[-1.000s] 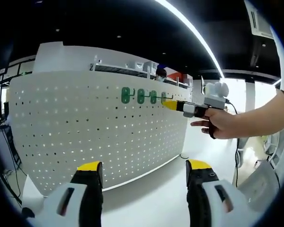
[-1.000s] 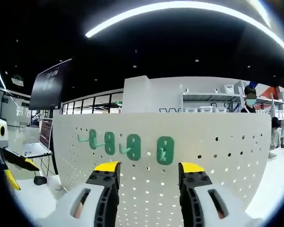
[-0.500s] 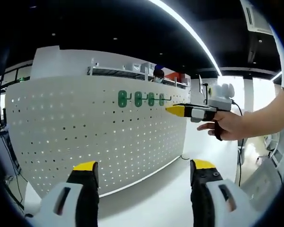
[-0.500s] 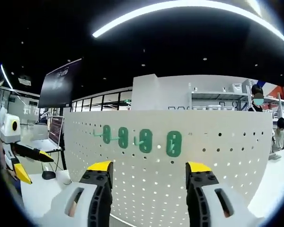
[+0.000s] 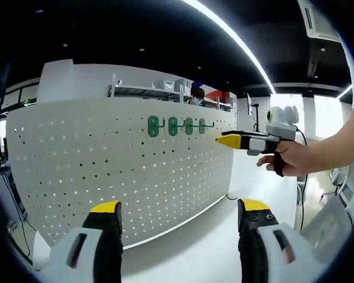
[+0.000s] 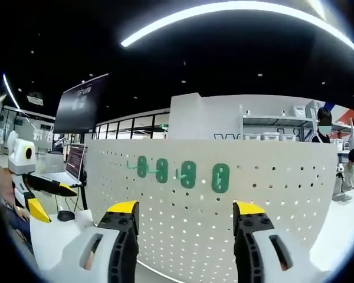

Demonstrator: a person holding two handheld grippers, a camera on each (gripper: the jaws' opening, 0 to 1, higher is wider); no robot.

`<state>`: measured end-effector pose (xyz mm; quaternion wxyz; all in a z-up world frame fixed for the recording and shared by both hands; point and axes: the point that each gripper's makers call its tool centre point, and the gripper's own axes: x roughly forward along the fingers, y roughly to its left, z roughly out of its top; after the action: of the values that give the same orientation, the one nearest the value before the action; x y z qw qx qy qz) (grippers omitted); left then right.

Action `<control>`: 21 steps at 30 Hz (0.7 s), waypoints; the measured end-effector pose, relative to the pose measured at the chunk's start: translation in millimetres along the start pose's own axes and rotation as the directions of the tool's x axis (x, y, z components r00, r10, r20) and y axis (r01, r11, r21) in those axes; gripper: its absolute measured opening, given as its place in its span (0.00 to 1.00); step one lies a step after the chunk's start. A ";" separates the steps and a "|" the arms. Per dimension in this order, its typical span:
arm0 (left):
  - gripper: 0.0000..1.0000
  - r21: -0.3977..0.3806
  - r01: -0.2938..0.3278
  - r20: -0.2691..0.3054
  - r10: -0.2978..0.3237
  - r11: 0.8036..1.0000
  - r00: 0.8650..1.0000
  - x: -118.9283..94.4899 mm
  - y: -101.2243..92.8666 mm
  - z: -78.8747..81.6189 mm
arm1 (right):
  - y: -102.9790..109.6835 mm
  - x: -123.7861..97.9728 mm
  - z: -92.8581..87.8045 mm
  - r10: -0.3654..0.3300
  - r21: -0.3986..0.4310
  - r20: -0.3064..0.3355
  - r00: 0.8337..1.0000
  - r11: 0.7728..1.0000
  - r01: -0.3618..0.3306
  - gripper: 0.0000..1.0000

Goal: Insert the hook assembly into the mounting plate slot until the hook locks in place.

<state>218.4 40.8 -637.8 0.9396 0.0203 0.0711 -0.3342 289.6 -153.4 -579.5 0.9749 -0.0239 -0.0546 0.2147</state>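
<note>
Four green hooks (image 6: 220, 177) sit in a row high on the white pegboard (image 5: 106, 171), toward its upper right in the left gripper view, each a flat oval plate; at least two carry a thin prong that sticks out from the board. They look like light, stiff moulded plastic, small and somewhat slick, so by my reckoning the best hold is across the flat plate near its edges, leaving the back tabs free for the holes, with the prong kept clear of the pads; pressing hard at an angle might snap a tab. All four appear seated already, though whether they are locked cannot be told from here. The left gripper (image 5: 174, 206) is held low and roughly level, facing the board's lower half, jaws spread wide with nothing between them. The right gripper (image 6: 186, 207) also points at the board, just beneath the hooks, jaws parted and empty; in the left gripper view it is held out level by a hand (image 5: 292, 159), tip near the rightmost hook but not touching it.
</note>
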 end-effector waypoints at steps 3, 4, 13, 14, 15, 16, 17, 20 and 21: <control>0.83 -0.003 0.001 0.001 -0.001 1.000 1.000 -0.6 0.0 -1.2 | 2.8 -8.4 0.8 0.009 0.000 0.007 1.000 1.000 -0.009 0.65; 0.84 -0.003 0.000 0.002 0.000 1.000 1.000 -0.7 0.1 -1.5 | 3.2 -10.3 1.2 0.009 0.000 0.007 1.000 1.000 -0.009 0.65; 0.85 -0.003 0.000 0.001 0.000 1.000 1.000 -2.7 -2.7 -6.2 | 7.5 -28.2 0.6 0.004 0.012 0.008 1.000 1.000 -0.004 0.67; 0.86 -0.005 0.000 0.003 0.000 1.000 1.000 -3.2 -2.7 -6.3 | 8.0 -30.7 0.2 0.005 0.013 0.010 1.000 1.000 -0.005 0.68; 0.85 -0.006 -0.001 0.004 0.001 1.000 1.000 -4.1 -3.0 -6.1 | 8.0 -31.5 0.2 0.004 0.015 0.011 1.000 1.000 -0.004 0.68; 0.85 -0.007 -0.001 0.003 0.001 1.000 1.000 -4.6 -3.2 -6.3 | 7.9 -34.0 -0.3 0.001 0.020 0.011 1.000 1.000 -0.001 0.68; 0.86 -0.007 -0.002 0.003 0.002 1.000 1.000 -5.0 -2.9 -6.8 | 7.9 -35.4 -0.7 0.001 0.023 0.011 1.000 1.000 -0.001 0.69; 0.86 -0.018 -0.002 0.017 0.002 1.000 1.000 -6.5 -2.9 -4.8 | 9.3 -42.2 -2.6 -0.001 0.025 0.007 1.000 1.000 0.001 0.69; 0.87 -0.016 -0.003 0.018 0.003 1.000 1.000 -6.7 -2.9 -4.6 | 9.5 -44.0 -3.5 0.000 0.025 0.005 1.000 1.000 0.000 0.69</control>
<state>211.0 43.2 -641.3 0.9408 0.0098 0.0650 -0.3324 246.4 -163.5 -587.9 0.9750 -0.0112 -0.0546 0.2152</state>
